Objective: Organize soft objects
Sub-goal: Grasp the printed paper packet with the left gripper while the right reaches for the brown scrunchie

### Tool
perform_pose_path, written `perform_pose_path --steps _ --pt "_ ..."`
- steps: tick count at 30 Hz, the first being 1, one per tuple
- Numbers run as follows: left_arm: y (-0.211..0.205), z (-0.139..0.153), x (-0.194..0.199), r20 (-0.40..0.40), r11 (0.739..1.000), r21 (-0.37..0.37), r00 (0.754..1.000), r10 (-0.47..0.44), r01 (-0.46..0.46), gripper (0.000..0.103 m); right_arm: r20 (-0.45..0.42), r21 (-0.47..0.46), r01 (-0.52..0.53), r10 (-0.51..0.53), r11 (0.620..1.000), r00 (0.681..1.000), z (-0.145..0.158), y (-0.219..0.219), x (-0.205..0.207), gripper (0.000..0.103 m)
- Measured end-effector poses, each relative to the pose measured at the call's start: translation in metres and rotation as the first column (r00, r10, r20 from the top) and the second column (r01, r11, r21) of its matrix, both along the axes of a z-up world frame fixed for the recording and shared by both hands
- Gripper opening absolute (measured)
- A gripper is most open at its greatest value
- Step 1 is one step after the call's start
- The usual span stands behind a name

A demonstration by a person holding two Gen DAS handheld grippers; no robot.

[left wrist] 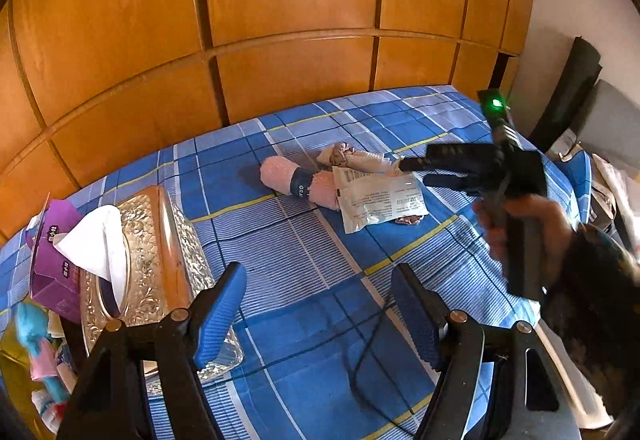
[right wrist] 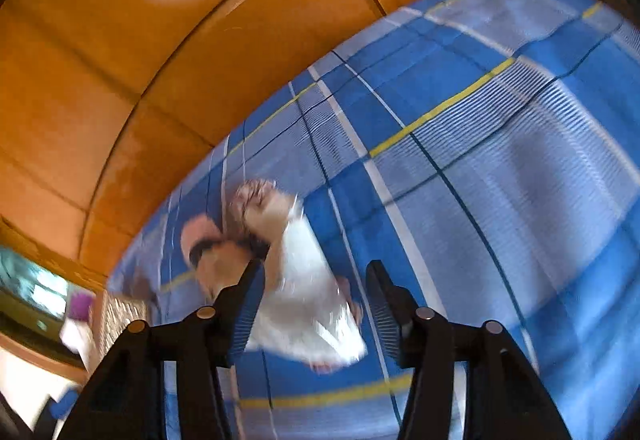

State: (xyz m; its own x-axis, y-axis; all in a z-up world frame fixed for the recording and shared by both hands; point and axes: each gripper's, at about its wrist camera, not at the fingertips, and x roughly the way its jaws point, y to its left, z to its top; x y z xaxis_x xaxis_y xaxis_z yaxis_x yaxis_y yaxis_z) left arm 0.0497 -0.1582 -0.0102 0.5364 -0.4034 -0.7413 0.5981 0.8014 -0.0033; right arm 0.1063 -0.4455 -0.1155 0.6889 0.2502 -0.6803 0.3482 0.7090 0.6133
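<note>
We see the soft things lying together near the middle of the blue plaid bedspread (left wrist: 304,240): a pink fuzzy roll (left wrist: 280,174) with a dark band around it, a crumpled pale patterned cloth (left wrist: 352,156) just behind it, and a white printed packet (left wrist: 380,202) lying flat against the roll's right end, with a bit of pinkish fabric peeking out beneath the packet's far corner. In the right wrist view the same cluster is badly blurred, but we can make out the white packet (right wrist: 312,304), the pink roll (right wrist: 200,236) and the crumpled cloth (right wrist: 260,200) on the bedspread (right wrist: 500,180). Our right gripper (left wrist: 420,172) reaches in from the right with its dark fingers spread, their tips at the packet's right edge beside the cloth; we cannot tell whether they touch it. In its own camera the right gripper (right wrist: 316,312) stands wide open with the packet showing between the fingers, nothing clamped. Our left gripper (left wrist: 320,308) hangs well short of the pile, its blue-padded fingers wide apart over bare bedspread, holding nothing. To the left sits an ornate metallic tissue box (left wrist: 160,260) with a white tissue (left wrist: 96,240) sticking up, a purple carton (left wrist: 52,264) beside it, and some colourful items at the bed's left edge, too blurred for us to name. Glossy orange wooden panels (left wrist: 280,0) rise behind the bed.
</note>
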Motion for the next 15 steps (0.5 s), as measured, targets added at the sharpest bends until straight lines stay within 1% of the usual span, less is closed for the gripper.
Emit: perform_pose_path --steps 3,5,7,8,10,12,14,15 --pt "-0.001 -0.002 0.004 -0.008 1.0 0.004 1.0 0.003 -0.003 0.075 0.009 0.092 -0.034 0.034 0.995 0.999 -0.01 -0.004 0.016 0.055" --pt "-0.001 -0.003 0.006 -0.016 1.0 0.001 1.0 0.003 -0.003 0.075 0.019 0.136 -0.094 0.093 0.986 0.996 -0.011 0.006 0.018 0.057" --pt "-0.002 -0.004 0.007 -0.018 1.0 0.0 1.0 0.004 -0.004 0.075 0.046 0.125 -0.187 0.182 0.974 0.982 -0.003 0.025 0.011 0.057" --pt "-0.003 -0.004 0.008 -0.025 1.0 -0.003 1.0 0.003 -0.003 0.076 0.058 0.126 -0.239 0.234 0.963 0.971 0.001 0.036 0.004 0.057" --pt "-0.003 -0.005 0.01 -0.032 1.0 -0.005 0.999 0.007 -0.007 0.075 0.083 0.126 -0.348 0.34 0.929 0.937 0.007 0.06 -0.013 0.057" --pt "-0.005 -0.007 0.013 -0.047 1.0 -0.008 0.999 0.013 -0.013 0.075 0.077 0.113 -0.442 0.436 0.89 0.897 0.009 0.083 -0.03 0.057" --pt "-0.007 -0.01 0.015 -0.062 1.0 -0.007 0.998 0.014 -0.015 0.075 0.067 0.112 -0.502 0.498 0.857 0.865 0.009 0.102 -0.052 0.057" --pt "-0.009 -0.011 0.016 -0.065 1.0 -0.004 0.998 0.014 -0.014 0.076 0.056 0.104 -0.507 0.504 0.856 0.862 0.008 0.106 -0.06 0.057"
